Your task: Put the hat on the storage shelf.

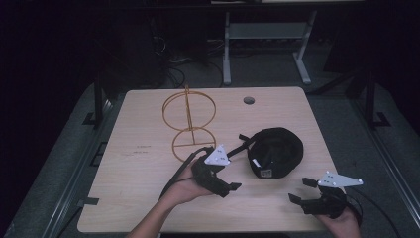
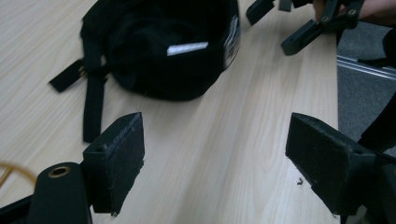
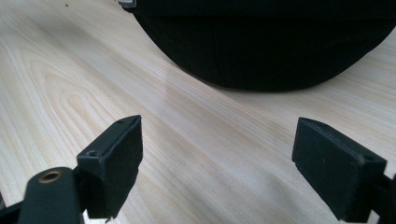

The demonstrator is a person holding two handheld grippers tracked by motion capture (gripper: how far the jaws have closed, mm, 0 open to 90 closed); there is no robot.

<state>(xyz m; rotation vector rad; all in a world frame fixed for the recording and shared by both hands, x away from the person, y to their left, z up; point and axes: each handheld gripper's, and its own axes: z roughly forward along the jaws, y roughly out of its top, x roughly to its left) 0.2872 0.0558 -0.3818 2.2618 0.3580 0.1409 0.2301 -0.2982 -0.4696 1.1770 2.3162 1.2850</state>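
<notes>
A black cap [image 1: 275, 150] lies upside down right of the table's middle, its strap [image 1: 243, 142] trailing to the left. My left gripper [image 1: 230, 190] hovers open just left of and nearer than the cap, held in a hand. In the left gripper view the open gripper [image 2: 219, 158] has bare wood between its jaws, with the cap [image 2: 159, 51] and its white inner label [image 2: 187, 48] ahead. My right gripper [image 1: 299, 190] stands open near the front right edge, short of the cap. The right gripper view shows the open gripper [image 3: 217, 163] facing the cap's rim [image 3: 266, 46].
A gold wire stand [image 1: 188, 122] with round hoops rises left of the cap, behind my left hand. A cable hole [image 1: 249, 100] sits near the table's far edge [image 1: 213, 89]. Beyond the table stands a grey desk frame [image 1: 267, 34]. The other gripper [image 2: 280, 23] appears past the cap.
</notes>
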